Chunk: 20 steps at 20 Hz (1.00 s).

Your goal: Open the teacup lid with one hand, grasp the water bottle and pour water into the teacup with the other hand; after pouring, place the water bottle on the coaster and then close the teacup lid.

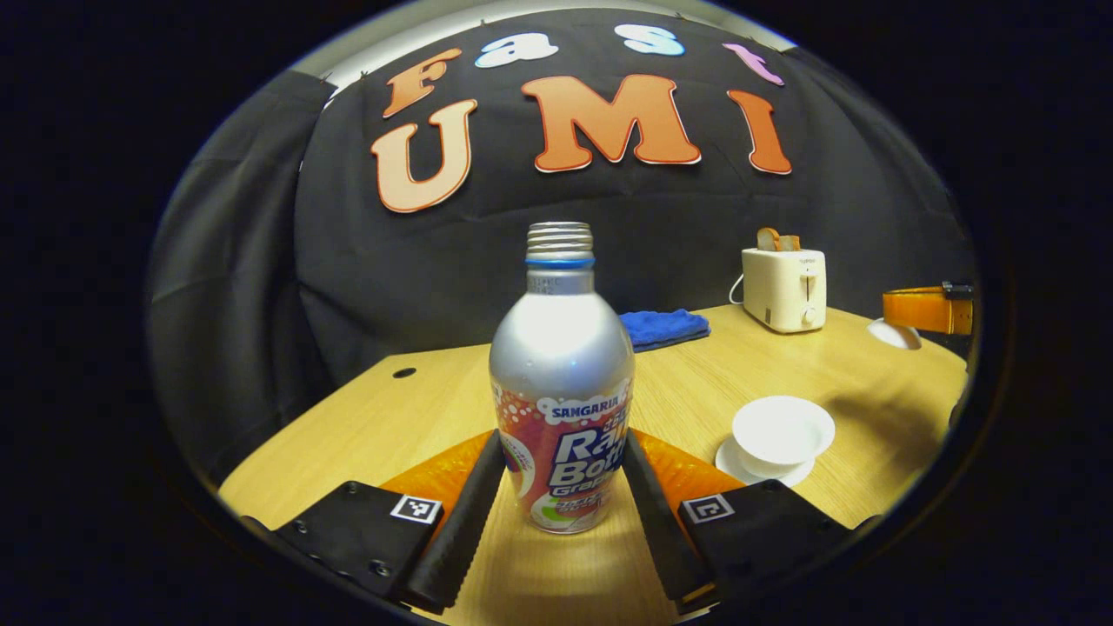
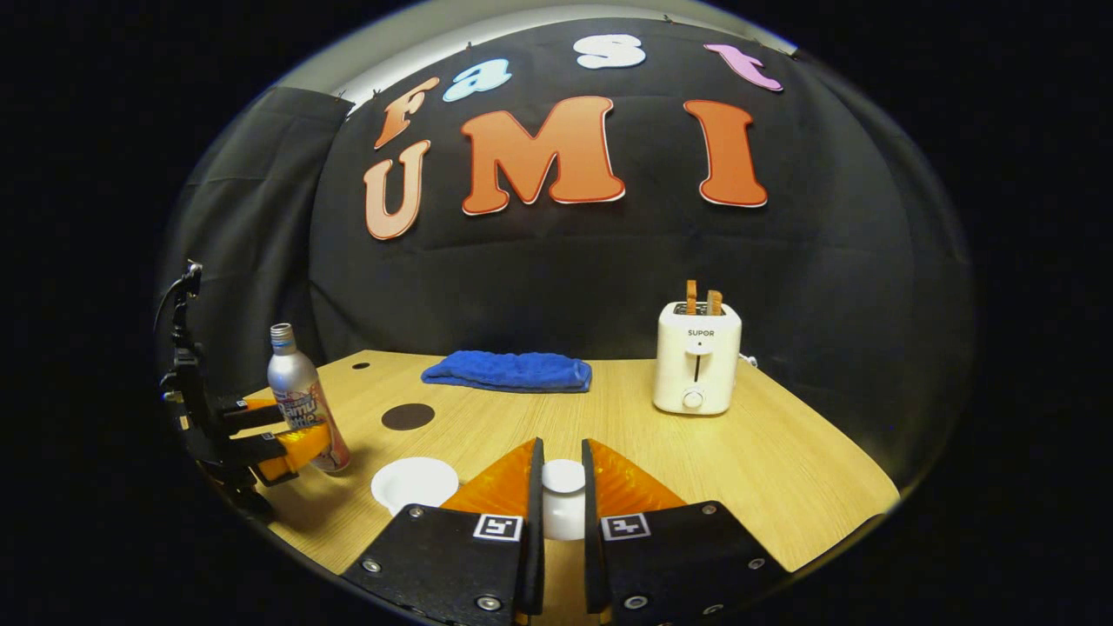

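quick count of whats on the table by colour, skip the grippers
white: 3, the teacup on its saucer, the lid, the toaster
silver: 1, the water bottle
blue: 1, the cloth
dark: 1, the round coaster
total: 6

1. Bottle (image 1: 562,391), centre of the left gripper view: "SANGARIA" in dark letters on a white band across the label; below it large white letters, partly hidden by the fingers, reading "Ra…" and "Bott…"; smaller print beneath too small to read. Faint stamped characters on the neck, not legible.
2. Toaster (image 2: 696,356), right of centre in the right gripper view: "SUPOR" on its front face, above the lever slot.
3. The bottle at the left edge of the right gripper view: label print too small to read.
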Each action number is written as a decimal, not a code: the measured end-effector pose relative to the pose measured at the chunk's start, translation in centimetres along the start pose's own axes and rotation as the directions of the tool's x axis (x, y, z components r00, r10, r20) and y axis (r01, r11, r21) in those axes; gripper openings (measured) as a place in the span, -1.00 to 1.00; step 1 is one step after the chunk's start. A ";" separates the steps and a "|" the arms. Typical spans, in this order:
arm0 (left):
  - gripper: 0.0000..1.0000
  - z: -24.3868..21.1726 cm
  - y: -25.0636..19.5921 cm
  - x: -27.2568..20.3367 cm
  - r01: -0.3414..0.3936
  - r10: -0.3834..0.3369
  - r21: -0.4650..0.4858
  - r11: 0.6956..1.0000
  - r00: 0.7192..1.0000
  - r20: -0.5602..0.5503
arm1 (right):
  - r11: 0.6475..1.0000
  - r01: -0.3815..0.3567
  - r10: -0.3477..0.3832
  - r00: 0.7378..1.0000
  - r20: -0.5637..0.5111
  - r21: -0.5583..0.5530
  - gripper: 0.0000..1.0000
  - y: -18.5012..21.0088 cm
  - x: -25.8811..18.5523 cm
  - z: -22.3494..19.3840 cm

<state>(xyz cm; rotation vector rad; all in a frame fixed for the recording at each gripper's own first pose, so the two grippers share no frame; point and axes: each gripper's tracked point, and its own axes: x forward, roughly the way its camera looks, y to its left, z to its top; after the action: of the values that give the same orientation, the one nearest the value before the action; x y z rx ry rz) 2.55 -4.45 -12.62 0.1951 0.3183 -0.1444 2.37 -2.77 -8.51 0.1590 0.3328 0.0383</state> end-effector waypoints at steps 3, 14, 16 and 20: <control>0.71 0.8 1.1 -0.2 -0.039 0.039 0.098 0.994 0.999 0.008 | 1.000 0.006 -0.006 1.000 0.011 -0.002 -0.63 -0.6 -0.5 0.5; 0.55 1.3 0.0 -0.2 -0.027 0.031 0.489 0.872 1.000 0.001 | 1.000 0.029 -0.029 1.000 0.010 0.002 -0.63 -2.6 -2.1 0.6; 0.65 1.8 0.5 -0.4 -0.059 0.052 0.577 0.814 0.998 0.028 | 0.999 0.042 -0.042 0.999 0.014 -0.015 -0.63 -3.4 -2.5 0.7; 0.65 2.5 0.7 -0.1 -0.087 0.065 0.680 0.728 0.996 0.057 | 0.999 0.052 -0.051 0.998 0.027 -0.018 -0.63 -4.1 -3.4 0.9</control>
<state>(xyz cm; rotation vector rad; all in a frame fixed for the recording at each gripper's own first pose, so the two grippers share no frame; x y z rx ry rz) 3.30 -4.33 -10.13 0.9467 0.2130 -0.1792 -0.50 -7.21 -7.21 0.1321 0.3097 -0.0115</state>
